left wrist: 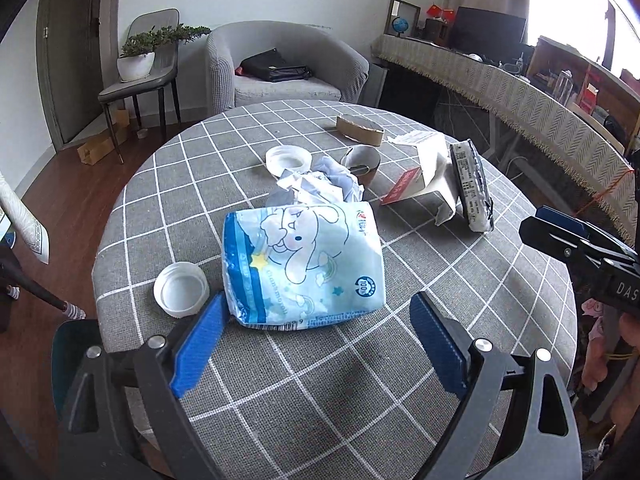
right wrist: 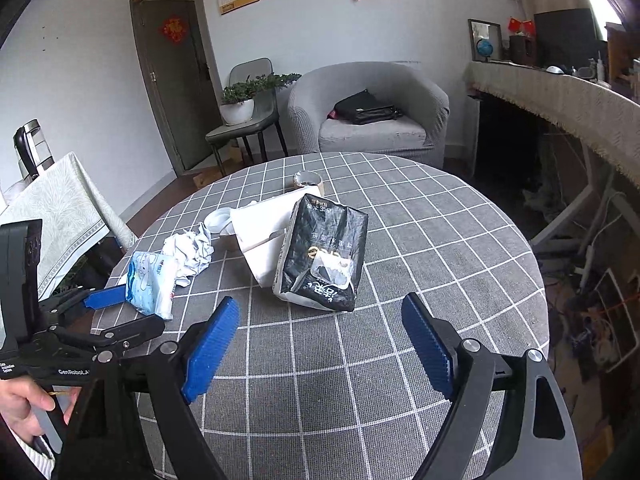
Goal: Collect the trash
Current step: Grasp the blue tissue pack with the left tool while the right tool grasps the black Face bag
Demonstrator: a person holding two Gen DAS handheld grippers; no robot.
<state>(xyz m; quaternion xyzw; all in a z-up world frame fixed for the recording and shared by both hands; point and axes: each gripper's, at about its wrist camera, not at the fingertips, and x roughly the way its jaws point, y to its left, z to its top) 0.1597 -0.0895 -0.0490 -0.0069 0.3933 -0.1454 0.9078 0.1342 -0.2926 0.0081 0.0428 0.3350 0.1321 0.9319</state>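
Observation:
A light blue tissue pack [left wrist: 300,264] with a cartoon dog lies on the round table's grey checked cloth [left wrist: 400,360]. My left gripper [left wrist: 319,302] stands open around the pack's near end; its left pad is close to the pack and its right pad is well clear. A black tissue pack [right wrist: 320,256] leans on a white paper bag [right wrist: 264,232]. My right gripper [right wrist: 320,302] is open just in front of it, touching nothing. Crumpled white paper [left wrist: 320,184], a white lid [left wrist: 181,288], a white plastic ring [left wrist: 288,158] and two cardboard tape rolls [left wrist: 360,162] [left wrist: 360,128] also lie on the table.
A grey armchair [right wrist: 368,112] with a black bag stands beyond the table. A chair holding a potted plant [right wrist: 240,104] is beside it. A long cloth-covered counter [right wrist: 560,96] runs along the right. A person's hand [right wrist: 24,404] holds the left gripper's handle.

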